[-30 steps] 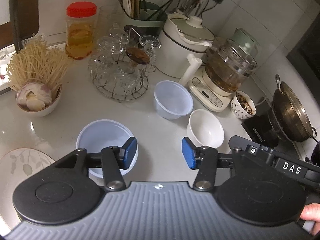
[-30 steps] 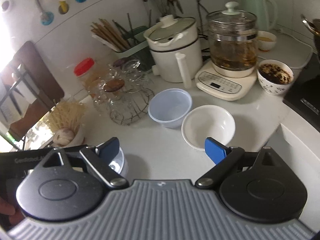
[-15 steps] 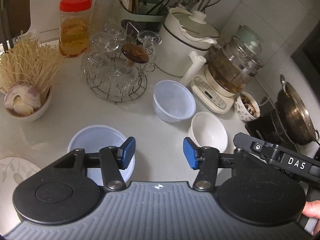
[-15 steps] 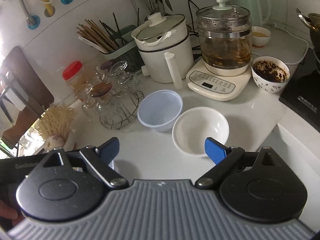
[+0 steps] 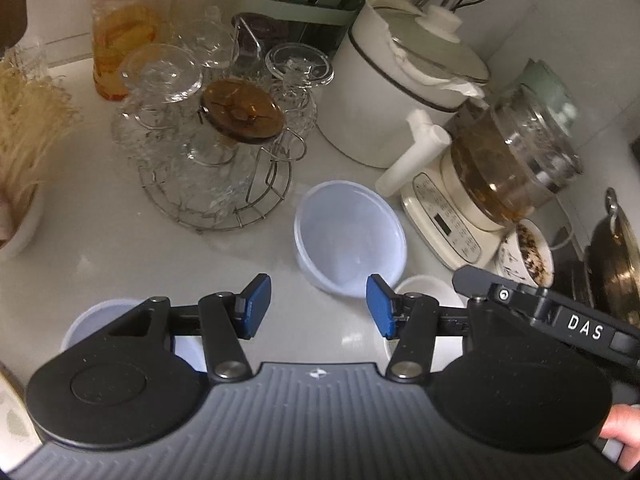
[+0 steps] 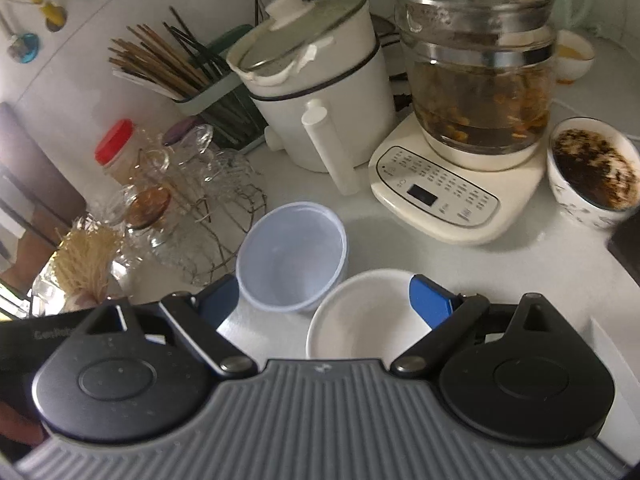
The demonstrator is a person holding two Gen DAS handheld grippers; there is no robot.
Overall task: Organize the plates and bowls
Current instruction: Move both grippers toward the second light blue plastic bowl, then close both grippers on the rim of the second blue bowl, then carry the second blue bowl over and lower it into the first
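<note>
Left wrist view
- Left gripper (image 5: 318,310): jaws apart, nothing between the blue pads, bare counter (image 5: 120,240) under the gap.
- Clear bowl (image 5: 350,240): at 12 o'clock of the gap, just past the right pad, tilted on its side.
- White bowl (image 5: 430,292): at 3 o'clock, mostly hidden behind the right finger.
- Second clear bowl (image 5: 92,322): at 9 o'clock, partly under the left finger arm.
- Glass rack (image 5: 212,140): at 11 o'clock, well apart.
- Pot (image 5: 400,92): at 1 o'clock, by the wall.
- Kettle (image 5: 504,164): at 2 o'clock, on its base.

Right wrist view
- Right gripper (image 6: 324,304): jaws wide, gripping nothing.
- White bowl (image 6: 360,320): upright between the pads, toward the right pad; contact cannot be told.
- Clear bowl (image 6: 292,256): at 11 o'clock, touching the white bowl's rim, tilted.
- Kettle (image 6: 476,80): at 1 o'clock.
- Cup (image 6: 592,176): at 2 o'clock, dark bits inside.
- Pot (image 6: 320,92): at 12 o'clock.
</note>
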